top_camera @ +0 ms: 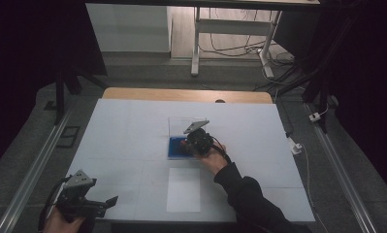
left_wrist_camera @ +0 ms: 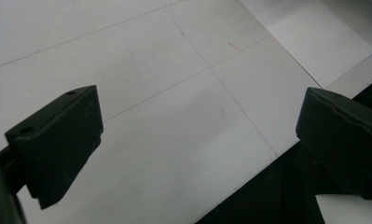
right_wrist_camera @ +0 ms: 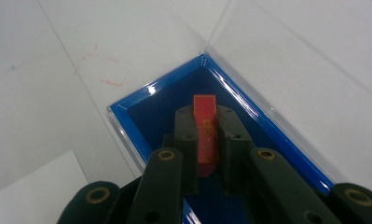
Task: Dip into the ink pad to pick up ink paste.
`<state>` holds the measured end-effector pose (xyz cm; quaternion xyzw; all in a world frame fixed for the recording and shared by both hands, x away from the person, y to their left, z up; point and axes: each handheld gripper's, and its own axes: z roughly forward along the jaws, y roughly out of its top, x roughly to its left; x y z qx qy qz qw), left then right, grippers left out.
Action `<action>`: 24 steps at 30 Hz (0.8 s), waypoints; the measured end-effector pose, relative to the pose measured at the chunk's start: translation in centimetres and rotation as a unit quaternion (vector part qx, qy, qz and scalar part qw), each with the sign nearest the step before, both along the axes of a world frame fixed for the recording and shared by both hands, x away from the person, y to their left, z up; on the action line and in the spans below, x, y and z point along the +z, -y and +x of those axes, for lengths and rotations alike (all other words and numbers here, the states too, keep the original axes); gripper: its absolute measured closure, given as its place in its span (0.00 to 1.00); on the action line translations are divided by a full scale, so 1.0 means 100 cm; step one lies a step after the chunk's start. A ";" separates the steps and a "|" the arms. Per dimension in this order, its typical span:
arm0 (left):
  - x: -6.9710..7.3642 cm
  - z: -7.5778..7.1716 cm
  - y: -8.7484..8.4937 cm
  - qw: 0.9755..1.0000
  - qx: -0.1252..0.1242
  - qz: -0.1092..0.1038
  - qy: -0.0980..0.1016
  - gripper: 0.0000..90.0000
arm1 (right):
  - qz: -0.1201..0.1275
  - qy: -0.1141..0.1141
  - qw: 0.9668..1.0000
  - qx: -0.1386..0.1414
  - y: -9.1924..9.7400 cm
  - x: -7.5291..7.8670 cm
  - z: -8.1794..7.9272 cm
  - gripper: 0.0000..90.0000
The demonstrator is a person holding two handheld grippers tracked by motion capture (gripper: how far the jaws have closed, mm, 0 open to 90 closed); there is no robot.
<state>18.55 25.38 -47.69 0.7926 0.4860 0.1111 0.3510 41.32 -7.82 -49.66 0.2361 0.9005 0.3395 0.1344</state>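
A clear box with a blue lining [top_camera: 174,148] sits near the middle of the white table. My right gripper [top_camera: 193,143] reaches down into it, and in the right gripper view the gripper [right_wrist_camera: 206,119] is shut on a thin orange-red block [right_wrist_camera: 205,135] held upright over the blue box floor [right_wrist_camera: 141,95]. The block's top end pokes out past the fingertips. My left gripper [top_camera: 114,201] rests at the table's near left corner. In the left gripper view the gripper [left_wrist_camera: 197,135] stands wide open over the bare table, nothing between its jaws.
A white sheet of paper [top_camera: 183,189] lies just in front of the box, toward the person. The box's clear lid [top_camera: 179,127] stands open at its far side. The table's front edge [left_wrist_camera: 249,186] runs close under the left gripper.
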 end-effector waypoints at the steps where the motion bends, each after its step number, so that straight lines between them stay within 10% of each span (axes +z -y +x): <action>1: 0.000 0.000 0.000 1.000 0.000 0.000 0.000 0.01 | -0.006 0.005 1.000 0.001 -0.002 0.000 -0.002 0.89; 6: 0.000 0.000 0.000 1.000 0.000 0.001 0.000 0.01 | -0.027 0.025 0.999 0.008 -0.005 0.000 -0.006 0.90; 15: 0.000 0.000 -0.001 1.000 0.000 -0.002 0.000 0.01 | 0.041 -0.043 0.998 -0.009 0.010 -0.003 0.010 0.90; 24: 0.000 0.000 0.000 1.000 -0.001 -0.001 0.001 0.01 | 0.001 0.001 1.000 0.001 0.001 -0.001 0.000 0.89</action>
